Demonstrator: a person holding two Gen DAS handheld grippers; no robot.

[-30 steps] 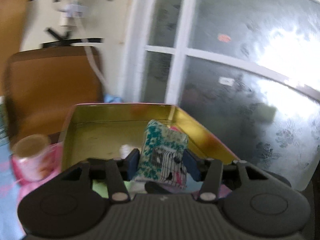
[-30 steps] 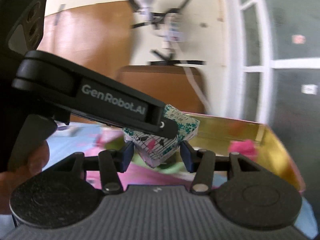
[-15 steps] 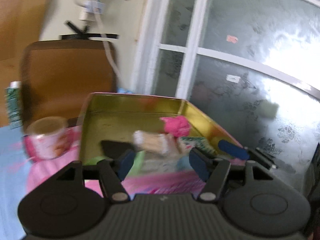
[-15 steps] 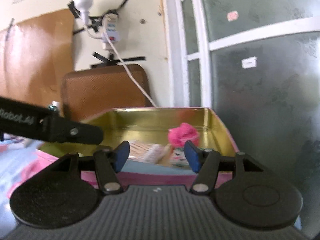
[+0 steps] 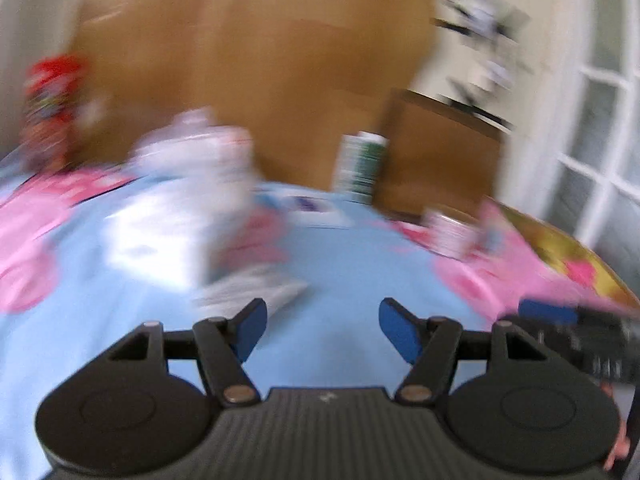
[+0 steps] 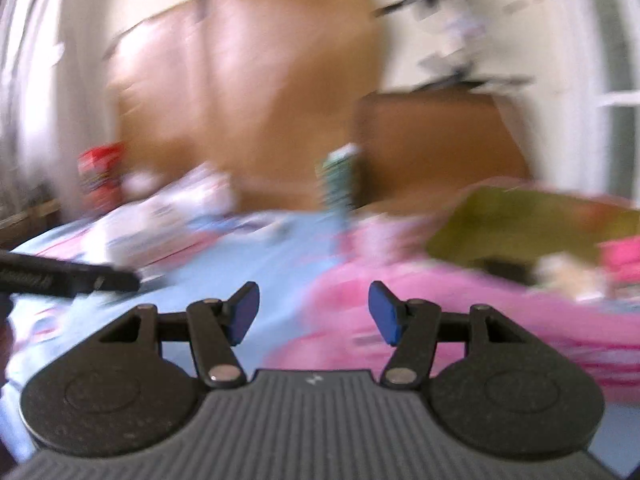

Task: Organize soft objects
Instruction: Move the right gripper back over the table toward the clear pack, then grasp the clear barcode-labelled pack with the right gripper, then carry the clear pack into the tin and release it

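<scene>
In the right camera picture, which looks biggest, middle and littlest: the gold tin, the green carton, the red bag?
1. Gold tin: biggest, though it is nearer the camera.
2 and 3. Green carton and red bag: they look about alike, and the blur makes ranking them unsure.

Both grippers' fingers (image 5: 249, 330) (image 6: 243, 312) apart, empty.

Black ribbed left gripper (image 5: 320, 330) and right gripper (image 6: 314, 312), blue-padded fingers (image 5: 250, 328).
</scene>
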